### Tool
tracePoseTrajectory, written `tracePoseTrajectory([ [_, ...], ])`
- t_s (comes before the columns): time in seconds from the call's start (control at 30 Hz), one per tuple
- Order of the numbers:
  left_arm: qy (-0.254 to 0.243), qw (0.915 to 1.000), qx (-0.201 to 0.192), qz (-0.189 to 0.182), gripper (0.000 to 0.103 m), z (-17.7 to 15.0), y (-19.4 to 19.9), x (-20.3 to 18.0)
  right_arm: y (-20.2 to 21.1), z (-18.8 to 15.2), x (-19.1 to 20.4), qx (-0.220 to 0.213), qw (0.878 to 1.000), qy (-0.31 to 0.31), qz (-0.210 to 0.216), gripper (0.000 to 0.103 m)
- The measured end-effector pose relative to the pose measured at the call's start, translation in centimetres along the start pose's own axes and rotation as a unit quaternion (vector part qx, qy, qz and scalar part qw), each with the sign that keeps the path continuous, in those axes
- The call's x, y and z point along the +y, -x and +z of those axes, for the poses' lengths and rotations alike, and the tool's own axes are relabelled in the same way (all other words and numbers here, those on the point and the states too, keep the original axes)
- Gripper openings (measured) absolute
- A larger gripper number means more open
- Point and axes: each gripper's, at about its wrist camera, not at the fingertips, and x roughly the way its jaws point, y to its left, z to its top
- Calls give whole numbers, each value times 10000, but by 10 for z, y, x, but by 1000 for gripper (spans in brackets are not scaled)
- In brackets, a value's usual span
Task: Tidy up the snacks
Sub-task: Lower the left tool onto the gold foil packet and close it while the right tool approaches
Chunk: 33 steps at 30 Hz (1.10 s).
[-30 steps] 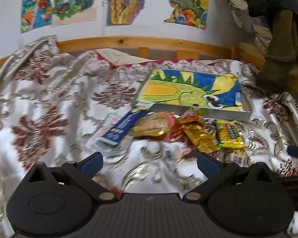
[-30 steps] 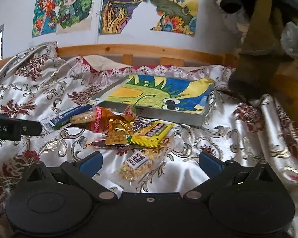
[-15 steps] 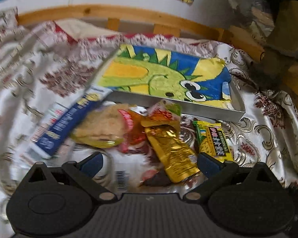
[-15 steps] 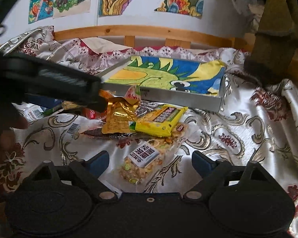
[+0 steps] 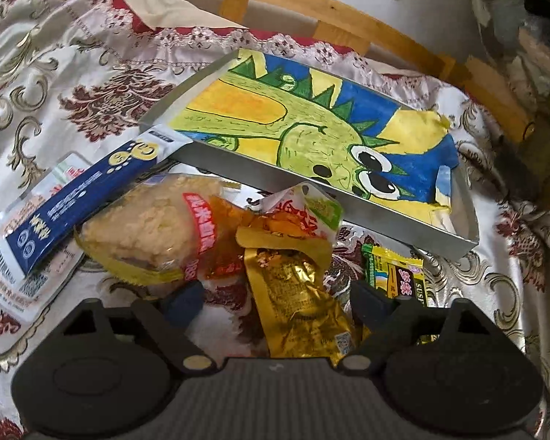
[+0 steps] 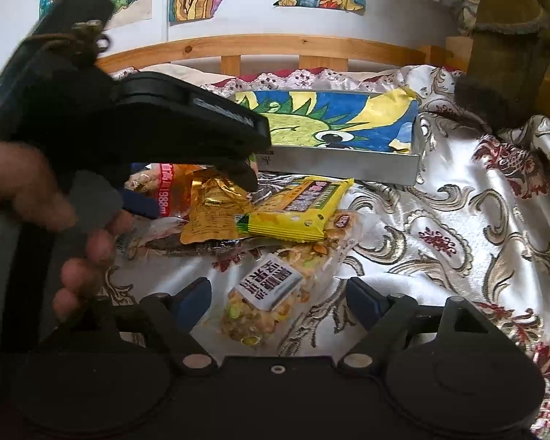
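A bed (image 5: 102,73) draped in a white satin cover with dark red and gold scrolls is seen beyond both sets of tongs. Ahead of them, past the snack pile, a shallow grey box (image 5: 348,198) lined with a green dinosaur drawing is set on the cover. Just in front of the left tongs (image 5: 277,302), a gold foil pouch (image 5: 297,293) is found between the blue pads; the jaws have just been closing but are held apart, and no pressing contact can be made out. To their left, a clear bag of pale crisps (image 5: 143,231) and a long blue sachet (image 5: 77,205) are laid; to their right, a yellow snack bar (image 5: 396,275) is partly covered by the right pad. Between the right tongs (image 6: 278,302), a clear nut bar (image 6: 271,293) with a white label is laid lengthwise; these jaws have also just been closing, yet gaps are left on both sides. The left-hand tool and a hand (image 6: 51,198) are seen to the right tongs' left.
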Motion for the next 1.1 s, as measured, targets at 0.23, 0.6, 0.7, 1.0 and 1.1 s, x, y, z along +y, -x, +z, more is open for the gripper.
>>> tracePoseTrajectory([
  [0.23, -69, 9992, 332, -230, 56, 3, -6, -1, -4, 3, -2, 22, 10000, -20, 37, 63],
  [0.6, -149, 9978, 470, -443, 44, -7, 19, 18, 9, 1, -1, 224, 9997, 19, 30, 53],
  [0.7, -286, 9972, 496, -478, 43, -13, 26, 21, 20, -2, 0, 249, 9996, 94, -20, 50],
  [1.0, -279, 9966, 536, -560, 67, -7, 14, 19, 1, -4, 2, 55, 9997, 199, -117, 81],
  [1.1, -460, 9963, 559, -454, 66, -8, 10, 13, -9, -6, -1, 169, 9997, 122, -127, 76],
])
